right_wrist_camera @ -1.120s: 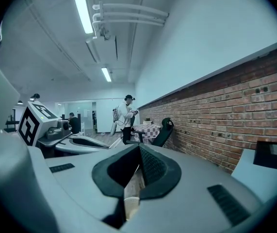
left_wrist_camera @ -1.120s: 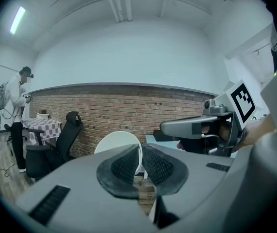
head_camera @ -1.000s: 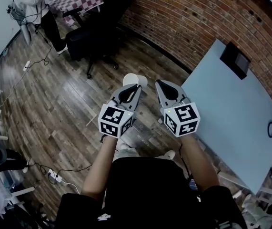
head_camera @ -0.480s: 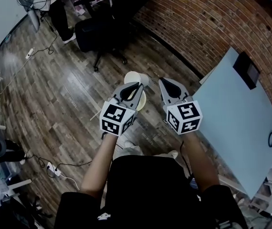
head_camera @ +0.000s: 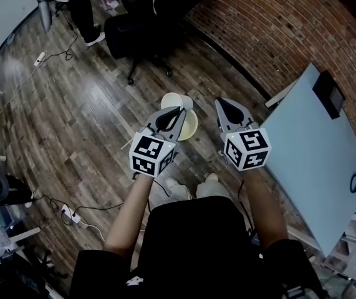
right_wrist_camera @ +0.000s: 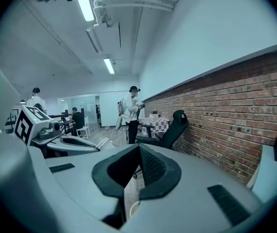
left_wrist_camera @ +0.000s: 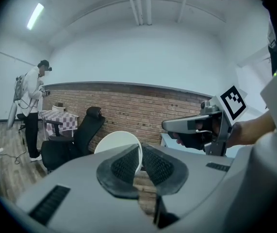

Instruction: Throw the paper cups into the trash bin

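Observation:
A white paper cup (head_camera: 173,99) is pinched by its wall in my left gripper (head_camera: 179,109), which is shut on it. In the left gripper view the cup (left_wrist_camera: 113,142) shows as a white disc just left of the pads, in my left gripper (left_wrist_camera: 139,152). Below it on the wood floor stands a pale round open-topped container (head_camera: 188,127), partly hidden by the gripper. My right gripper (head_camera: 220,103) is held level beside the left one, jaws shut with nothing between them. The right gripper (right_wrist_camera: 138,149) points down the room along the brick wall.
A black office chair (head_camera: 146,30) stands ahead by the brick wall (head_camera: 277,23). A light blue table (head_camera: 315,161) is at the right. A person (head_camera: 78,2) stands at the far left near a checkered table (right_wrist_camera: 155,123). A power strip with cables (head_camera: 70,215) lies on the floor.
Both grippers have been carried forward over the floor with the cup still held. The chair and blue table have drawn nearer, and the pale round container has come into view under the left gripper.

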